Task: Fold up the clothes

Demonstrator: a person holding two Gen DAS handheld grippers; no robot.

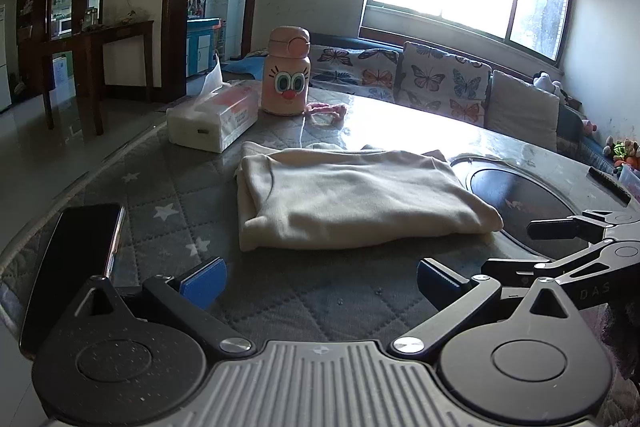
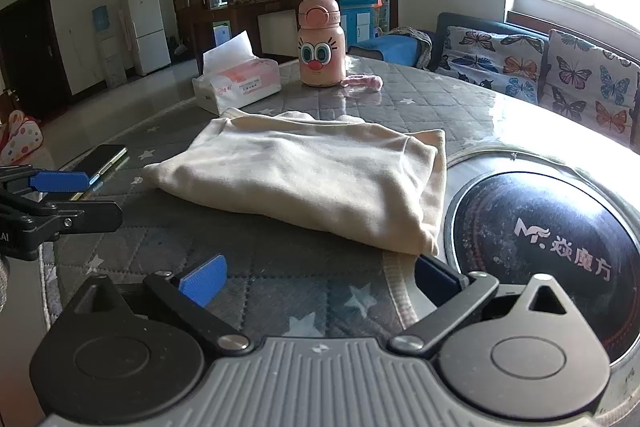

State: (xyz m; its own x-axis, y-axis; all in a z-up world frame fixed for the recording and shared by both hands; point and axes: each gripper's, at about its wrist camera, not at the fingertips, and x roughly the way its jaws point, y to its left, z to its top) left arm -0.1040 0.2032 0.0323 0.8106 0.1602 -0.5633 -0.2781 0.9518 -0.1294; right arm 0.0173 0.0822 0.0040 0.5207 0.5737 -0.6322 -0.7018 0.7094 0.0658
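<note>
A cream garment (image 1: 352,199) lies folded into a thick rectangle on the grey quilted star-print table cover (image 1: 168,195); it also shows in the right wrist view (image 2: 312,175). My left gripper (image 1: 320,283) is open and empty, just short of the garment's near edge. My right gripper (image 2: 320,281) is open and empty, near the garment's right corner. The right gripper shows at the right edge of the left wrist view (image 1: 560,243); the left gripper shows at the left edge of the right wrist view (image 2: 72,199).
A phone (image 1: 80,251) lies at the table's left edge. A tissue box (image 1: 216,119), a pink cartoon-face bottle (image 1: 286,75) and a pink strap (image 1: 324,109) stand behind the garment. A round black cooktop (image 2: 552,239) is set into the table at right. A butterfly-print sofa (image 1: 432,79) is beyond.
</note>
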